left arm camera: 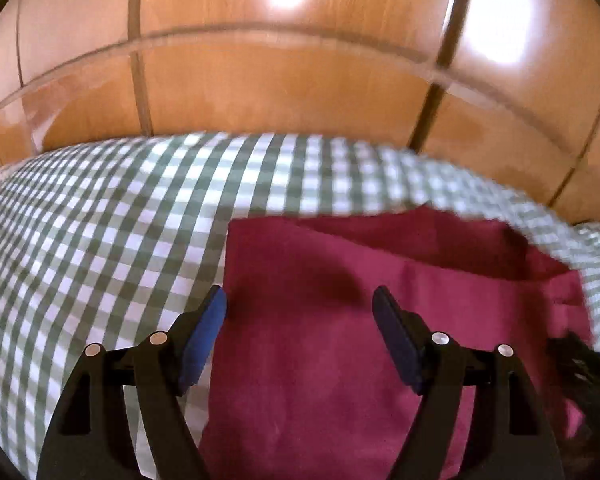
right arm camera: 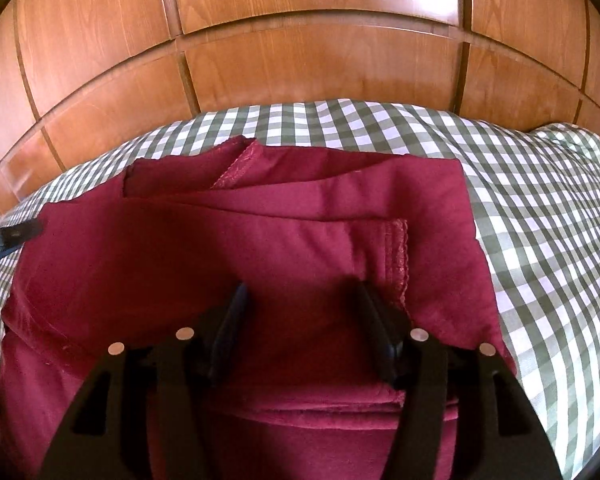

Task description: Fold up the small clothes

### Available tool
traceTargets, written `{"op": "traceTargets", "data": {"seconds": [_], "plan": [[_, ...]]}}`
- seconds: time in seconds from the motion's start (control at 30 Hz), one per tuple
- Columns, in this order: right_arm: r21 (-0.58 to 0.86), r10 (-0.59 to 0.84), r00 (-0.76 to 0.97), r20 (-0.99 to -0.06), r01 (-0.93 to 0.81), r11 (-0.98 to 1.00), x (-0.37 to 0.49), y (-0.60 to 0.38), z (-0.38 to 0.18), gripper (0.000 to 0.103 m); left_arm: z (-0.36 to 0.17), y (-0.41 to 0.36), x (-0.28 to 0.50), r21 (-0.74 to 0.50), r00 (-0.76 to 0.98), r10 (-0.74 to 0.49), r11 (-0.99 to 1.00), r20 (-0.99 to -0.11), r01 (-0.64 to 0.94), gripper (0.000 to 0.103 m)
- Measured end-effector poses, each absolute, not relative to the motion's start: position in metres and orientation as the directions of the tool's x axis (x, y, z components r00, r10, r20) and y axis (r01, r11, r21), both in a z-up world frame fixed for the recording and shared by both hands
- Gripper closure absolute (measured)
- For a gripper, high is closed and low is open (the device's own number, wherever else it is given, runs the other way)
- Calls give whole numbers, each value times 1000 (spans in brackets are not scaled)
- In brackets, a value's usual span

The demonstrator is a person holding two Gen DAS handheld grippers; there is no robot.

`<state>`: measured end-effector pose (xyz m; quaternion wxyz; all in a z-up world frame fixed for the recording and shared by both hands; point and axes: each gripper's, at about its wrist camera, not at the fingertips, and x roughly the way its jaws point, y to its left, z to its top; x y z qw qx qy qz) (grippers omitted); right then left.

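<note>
Partly folded maroon garment (right arm camera: 260,232) lay center frame on checked bedspread (right arm camera: 540,220), layers stacked, hems showing. Left gripper (left arm camera: 299,312) and right gripper (right arm camera: 300,300) both hovered spread apart, holding nothing. Probably final folds left.

Both wrist cams sit low and close over the bed, facing the wooden wardrobe (right arm camera: 320,68). Left cam is over the maroon garment's (left arm camera: 340,340) left edge; right cam is centred on it. The 2 views share garment, checked cover (right arm camera: 540,220), wardrobe.
</note>
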<state>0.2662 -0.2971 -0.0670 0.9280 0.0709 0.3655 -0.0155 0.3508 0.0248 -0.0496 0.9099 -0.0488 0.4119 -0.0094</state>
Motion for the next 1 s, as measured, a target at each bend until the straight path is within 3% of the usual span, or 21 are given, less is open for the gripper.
{"op": "traceTargets", "data": {"seconds": [0.03, 0.1, 0.5, 0.6, 0.67, 0.73, 1.0], "plan": [[120, 24, 732, -681, 79, 990, 266, -297, -66, 45, -61, 26, 358, -60, 632, -17, 997, -774, -47, 27], [118, 23, 731, -682, 79, 990, 266, -296, -67, 45, -74, 34, 360, -103, 617, -31, 991, -786, -81, 20], [126, 32, 730, -683, 75, 989, 269, -299, -67, 43, -33, 39, 257, -64, 685, 28, 992, -728, -108, 20], [107, 21, 720, -694, 74, 991, 267, -297, -61, 34, -8, 39, 221, -126, 743, -13, 987, -670, -97, 20], [71, -10, 709, -705, 84, 994, 261, -292, -55, 16, 7, 37, 202, -107, 765, 8, 989, -644, -101, 17], [77, -8, 718, -696, 86, 993, 245, -285, -46, 10, 17, 39, 185, -123, 781, -2, 988, -624, -96, 17], [134, 56, 693, -718, 60, 989, 185, -275, -52, 7, 25, 36, 141, -137, 793, -15, 987, -609, -86, 17]]}}
